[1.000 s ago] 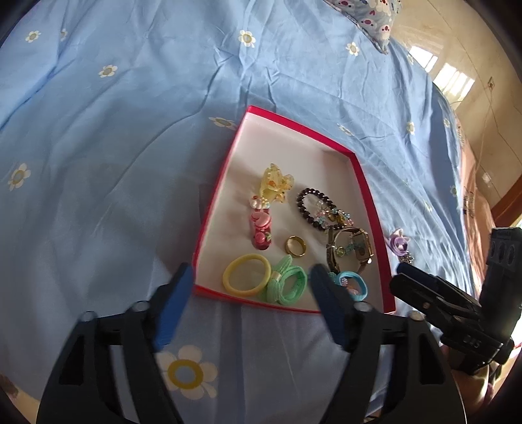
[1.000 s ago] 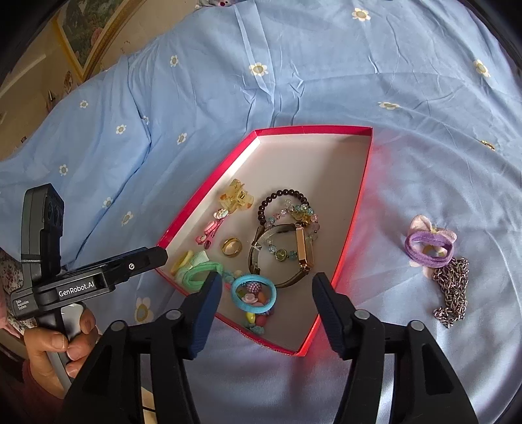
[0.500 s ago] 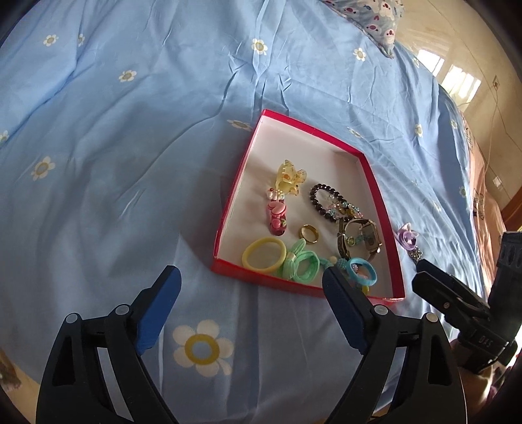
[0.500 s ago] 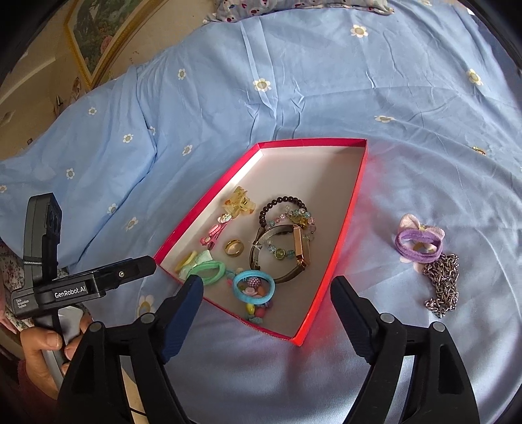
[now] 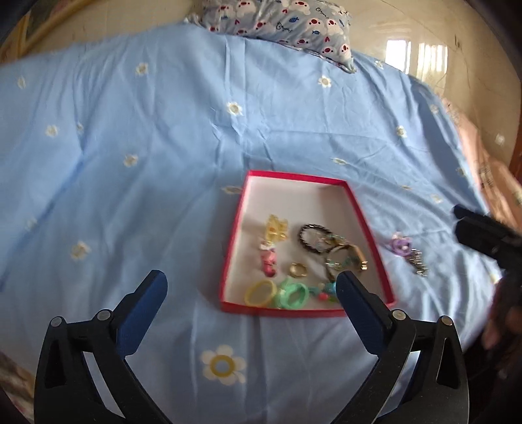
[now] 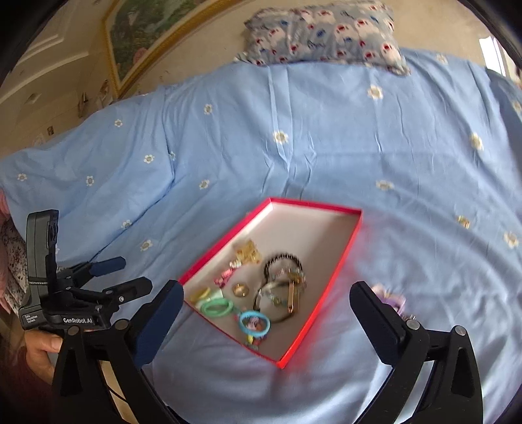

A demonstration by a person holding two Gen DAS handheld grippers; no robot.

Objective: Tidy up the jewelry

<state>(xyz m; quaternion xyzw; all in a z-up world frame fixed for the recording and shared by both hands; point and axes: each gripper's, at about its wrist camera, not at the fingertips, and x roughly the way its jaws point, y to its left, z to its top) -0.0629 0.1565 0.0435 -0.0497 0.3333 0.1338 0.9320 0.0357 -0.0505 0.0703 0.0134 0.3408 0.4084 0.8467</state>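
A red-rimmed box [image 5: 233, 228] [image 6: 323, 287] lies on the blue bedspread. It holds a yellow ring [image 5: 260, 293], green hair ties [image 5: 291, 295], a pink clip [image 5: 268, 261], a gold ring [image 5: 298, 269], a dark bead bracelet [image 5: 314, 237], a watch [image 6: 288, 298] and a teal bracelet [image 6: 254, 323]. A purple hair tie [image 5: 401, 245] and a silver chain [image 5: 417, 263] lie on the bedspread right of the box. My left gripper [image 5: 251, 295] is open and empty, in front of the box. My right gripper [image 6: 266, 308] is open and empty, held back above the box's near corner.
The blue flowered bedspread [image 5: 163, 146] covers the whole bed. A patterned pillow [image 5: 280, 22] lies at the far end. The other gripper shows at the right edge of the left wrist view [image 5: 483, 233] and at the left of the right wrist view [image 6: 75, 293].
Both grippers have pulled back and up from the box, which now looks smaller and farther. Both sets of jaws have opened wider. The jewelry has not moved.
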